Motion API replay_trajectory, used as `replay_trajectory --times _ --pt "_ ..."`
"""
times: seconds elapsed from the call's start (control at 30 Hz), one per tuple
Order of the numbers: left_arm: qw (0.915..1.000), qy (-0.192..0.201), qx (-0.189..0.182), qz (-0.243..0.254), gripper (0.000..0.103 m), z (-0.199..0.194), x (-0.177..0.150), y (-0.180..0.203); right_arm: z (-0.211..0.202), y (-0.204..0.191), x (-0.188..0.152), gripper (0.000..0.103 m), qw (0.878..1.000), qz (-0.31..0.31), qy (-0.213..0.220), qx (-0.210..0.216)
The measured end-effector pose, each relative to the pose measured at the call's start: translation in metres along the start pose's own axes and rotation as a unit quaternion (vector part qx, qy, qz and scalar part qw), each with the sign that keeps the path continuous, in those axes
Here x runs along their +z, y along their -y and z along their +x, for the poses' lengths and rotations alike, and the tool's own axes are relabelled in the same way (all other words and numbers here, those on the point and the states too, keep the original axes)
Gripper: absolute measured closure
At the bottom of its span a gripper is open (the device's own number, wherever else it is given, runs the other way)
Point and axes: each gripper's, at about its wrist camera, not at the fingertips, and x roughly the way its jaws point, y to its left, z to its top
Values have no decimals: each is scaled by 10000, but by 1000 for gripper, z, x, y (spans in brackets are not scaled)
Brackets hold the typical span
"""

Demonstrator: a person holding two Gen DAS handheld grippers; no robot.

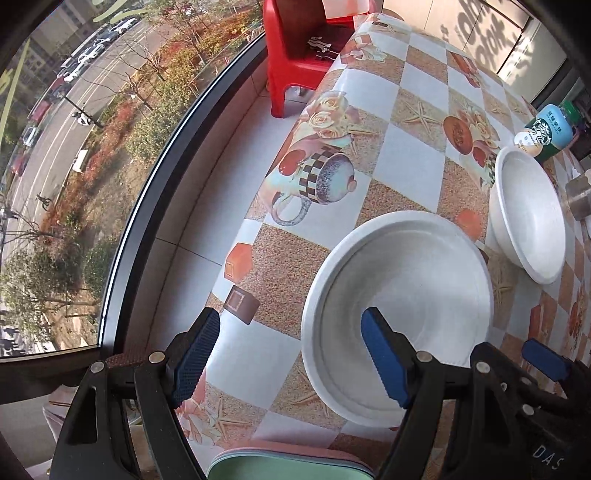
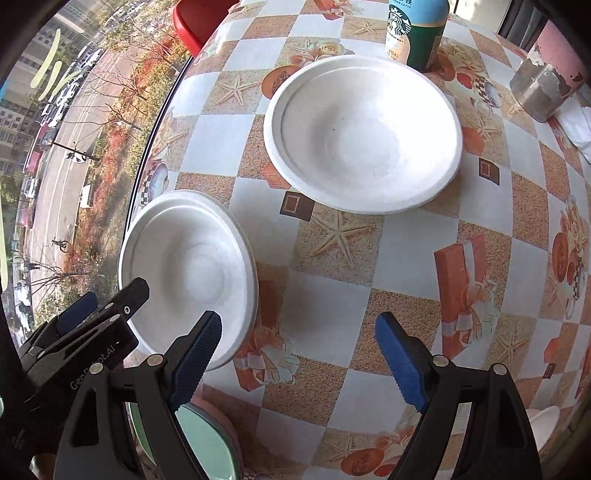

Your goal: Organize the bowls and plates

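your left gripper (image 1: 291,360) is pointing down over the near edge of the bench (image 1: 417,177), its fingers (image 1: 195,354) standing wide apart with nothing between them; one finger is hanging off the bench edge, the other is showing over the near white bowl (image 1: 424,280). your right gripper (image 2: 299,363) is hovering over bare checked cloth, fingers (image 2: 195,360) likewise spread and gripping nothing. just under both grippers, at the near edge, a stack of coloured plates (image 1: 291,465) is peeking in, a green one on top with blue and pink rims beneath. the near white bowl (image 2: 188,273) is sitting upright and empty beside the window-side edge of the bench. the second white bowl (image 2: 364,133) is resting further in, apart from the first, also empty. behind it a coffee bottle (image 2: 415,33) is standing just beside its far rim, and a metal cup (image 2: 541,90) is sitting off to the right. beyond the bench a red plastic chair (image 1: 295,55) is standing by the window (image 1: 74,147)
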Motion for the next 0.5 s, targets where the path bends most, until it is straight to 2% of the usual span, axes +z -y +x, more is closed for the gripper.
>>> replay_trajectory --times 0.13,0.17,0.2,0.23,0.27,0.3,0.37,0.4,0.47,0.5 --pt "10000 -68 69 22 22 13 6 -1 14 -7 9 17 10000 -14 -52 -3" --pt "9999 -108 27 17 25 16 7 -2 17 -9 10 17 10000 -29 -59 -37" --pt "9999 -133 -24 19 34 18 9 -2 20 -10 11 17 10000 -37 -64 -46" --pt "9998 -175 -56 38 39 21 9 -2 23 -10 11 23 10000 -40 -88 -14" --pt "9997 -230 -89 68 48 24 10 -1 25 -11 12 33 9999 -35 -129 38" --pt "9993 -290 -198 89 56 27 11 1 29 -12 12 38 9998 -23 -178 88" --pt "9988 -312 -352 115 69 29 11 5 35 -12 12 58 9993 55 -283 249" --pt "9987 -305 -383 170 75 28 11 8 38 -11 11 61 9987 120 -322 386" --pt "9986 -246 -317 333 75 26 9 17 41 -9 11 78 9972 192 -375 621" --pt "9985 -245 -263 402 75 25 8 19 43 -11 11 84 9968 168 -404 669"
